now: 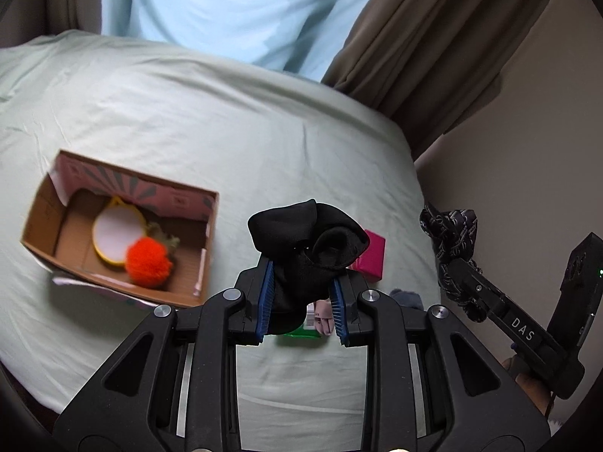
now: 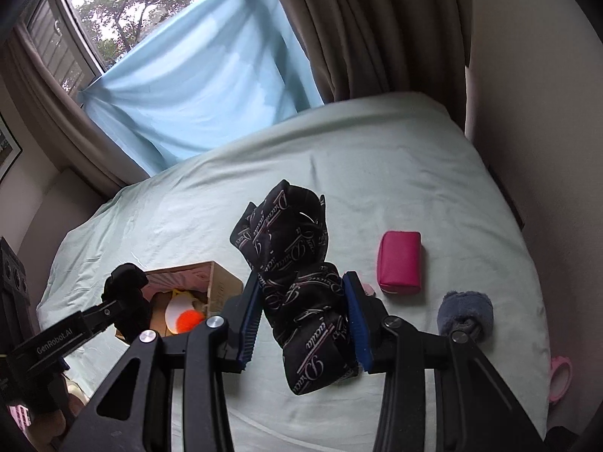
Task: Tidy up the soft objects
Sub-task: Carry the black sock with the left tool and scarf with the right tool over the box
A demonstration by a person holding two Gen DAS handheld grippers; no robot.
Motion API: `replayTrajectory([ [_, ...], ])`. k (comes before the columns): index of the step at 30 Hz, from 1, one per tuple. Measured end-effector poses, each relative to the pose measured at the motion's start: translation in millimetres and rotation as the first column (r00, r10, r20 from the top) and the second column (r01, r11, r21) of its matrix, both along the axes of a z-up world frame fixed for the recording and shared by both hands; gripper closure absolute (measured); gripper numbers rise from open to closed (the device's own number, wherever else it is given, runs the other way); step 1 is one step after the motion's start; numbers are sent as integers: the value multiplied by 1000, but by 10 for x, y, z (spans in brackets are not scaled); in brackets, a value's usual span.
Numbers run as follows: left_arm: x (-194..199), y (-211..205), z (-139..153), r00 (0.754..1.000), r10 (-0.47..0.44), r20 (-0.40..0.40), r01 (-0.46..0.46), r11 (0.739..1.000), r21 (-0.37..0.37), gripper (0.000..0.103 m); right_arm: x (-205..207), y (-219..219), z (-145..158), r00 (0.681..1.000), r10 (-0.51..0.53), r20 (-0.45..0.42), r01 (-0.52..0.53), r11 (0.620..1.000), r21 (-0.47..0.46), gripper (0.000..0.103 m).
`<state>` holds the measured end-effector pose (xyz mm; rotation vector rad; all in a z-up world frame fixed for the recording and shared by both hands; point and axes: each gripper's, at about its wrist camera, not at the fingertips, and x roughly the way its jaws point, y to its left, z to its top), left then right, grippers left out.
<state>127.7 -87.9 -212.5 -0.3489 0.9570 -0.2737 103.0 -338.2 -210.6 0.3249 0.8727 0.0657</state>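
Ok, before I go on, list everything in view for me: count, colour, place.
Open cardboard box: one, brown, on bed, left.
Fluffy pom-pom: one, orange, inside box.
Round pad: one, white with yellow rim, inside box.
Rectangular pouch: one, pink, on bed.
Fuzzy bundle: one, grey-blue, on bed, right.
Bed sheet: one, pale green.
Plain cloth: one, black, held.
Printed scarf: one, black with lettering, held.
Left hand-held gripper: grips cloth.
Right hand-held gripper: grips scarf.

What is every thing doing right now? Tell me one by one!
left gripper: shut on black cloth, lifted
right gripper: shut on patterned scarf, lifted
cardboard box: open, toys inside
orange pompom: in the box
pink pouch: lying on bed
grey fuzzy thing: lying on bed
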Motion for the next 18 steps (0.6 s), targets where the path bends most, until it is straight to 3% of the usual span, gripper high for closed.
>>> replayTrajectory([
  [6, 11, 570, 384, 999, -9, 45, 8, 999, 31, 79, -81, 514, 392, 999, -10, 42, 11, 999, -31, 64],
  [10, 91, 1024, 539, 998, 4, 62, -7, 999, 36, 79, -38, 917, 490, 999, -4, 48, 6, 999, -32, 64],
  [18, 353, 2056, 449, 1000, -5, 12, 4, 995, 102, 79, 226, 1945, 424, 999, 33, 23, -33, 999, -22, 64],
])
